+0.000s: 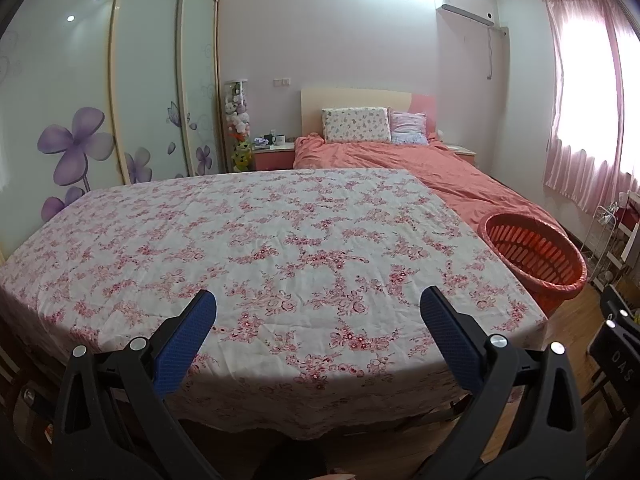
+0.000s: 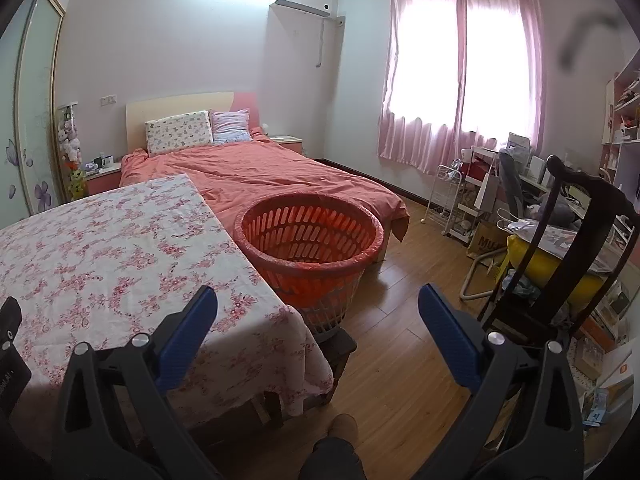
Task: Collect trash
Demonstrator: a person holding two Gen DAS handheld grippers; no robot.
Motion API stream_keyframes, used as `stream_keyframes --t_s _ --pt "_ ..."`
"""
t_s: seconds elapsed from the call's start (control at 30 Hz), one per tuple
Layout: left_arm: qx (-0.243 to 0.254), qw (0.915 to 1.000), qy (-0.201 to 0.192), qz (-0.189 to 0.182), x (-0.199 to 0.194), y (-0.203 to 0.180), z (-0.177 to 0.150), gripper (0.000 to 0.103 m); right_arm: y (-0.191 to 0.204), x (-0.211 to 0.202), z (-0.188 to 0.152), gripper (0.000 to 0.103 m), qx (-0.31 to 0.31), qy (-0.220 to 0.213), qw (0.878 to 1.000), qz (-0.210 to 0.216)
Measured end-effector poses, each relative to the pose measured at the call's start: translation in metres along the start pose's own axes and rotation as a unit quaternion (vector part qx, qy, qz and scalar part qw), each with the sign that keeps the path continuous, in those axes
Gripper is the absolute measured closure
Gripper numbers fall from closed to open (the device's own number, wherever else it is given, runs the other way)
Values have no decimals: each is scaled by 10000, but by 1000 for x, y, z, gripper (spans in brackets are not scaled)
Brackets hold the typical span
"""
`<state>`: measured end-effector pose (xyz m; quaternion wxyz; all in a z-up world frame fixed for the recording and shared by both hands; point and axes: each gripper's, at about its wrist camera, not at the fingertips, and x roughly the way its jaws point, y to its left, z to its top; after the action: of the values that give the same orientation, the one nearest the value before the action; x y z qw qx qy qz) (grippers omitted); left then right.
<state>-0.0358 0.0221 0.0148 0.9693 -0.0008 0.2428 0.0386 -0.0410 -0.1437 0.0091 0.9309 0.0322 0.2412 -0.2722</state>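
An orange slatted basket (image 2: 308,240) lined with a thin plastic bag stands on a low dark stool right of the table; in the left wrist view the basket (image 1: 536,256) is at the right edge. A table under a pink floral cloth (image 1: 260,248) fills the left wrist view, with no trash visible on it. My left gripper (image 1: 318,308) hovers open over the table's near edge, nothing between its blue pads. My right gripper (image 2: 318,306) is open too, held above the table's right corner (image 2: 280,320) and the floor, in front of the basket.
A bed with an orange cover (image 2: 260,176) lies behind the table and basket. A dark wooden chair (image 2: 560,264) with a yellow bundle stands right, with cluttered shelves and a white rack (image 2: 448,196) beyond. Wood floor (image 2: 400,340) lies between. A wardrobe (image 1: 100,100) lines the left wall.
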Motion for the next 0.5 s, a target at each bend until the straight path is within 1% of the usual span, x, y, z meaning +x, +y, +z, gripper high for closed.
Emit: stream_keyframes --t_s 0.17,0.5 --pt "-25 10000 -34 -33 -2 0 1 2 0 0 0 5 5 1 10000 2" --pt "-25 10000 25 -71 0 -1 0 2 2 0 0 5 6 46 10000 34"
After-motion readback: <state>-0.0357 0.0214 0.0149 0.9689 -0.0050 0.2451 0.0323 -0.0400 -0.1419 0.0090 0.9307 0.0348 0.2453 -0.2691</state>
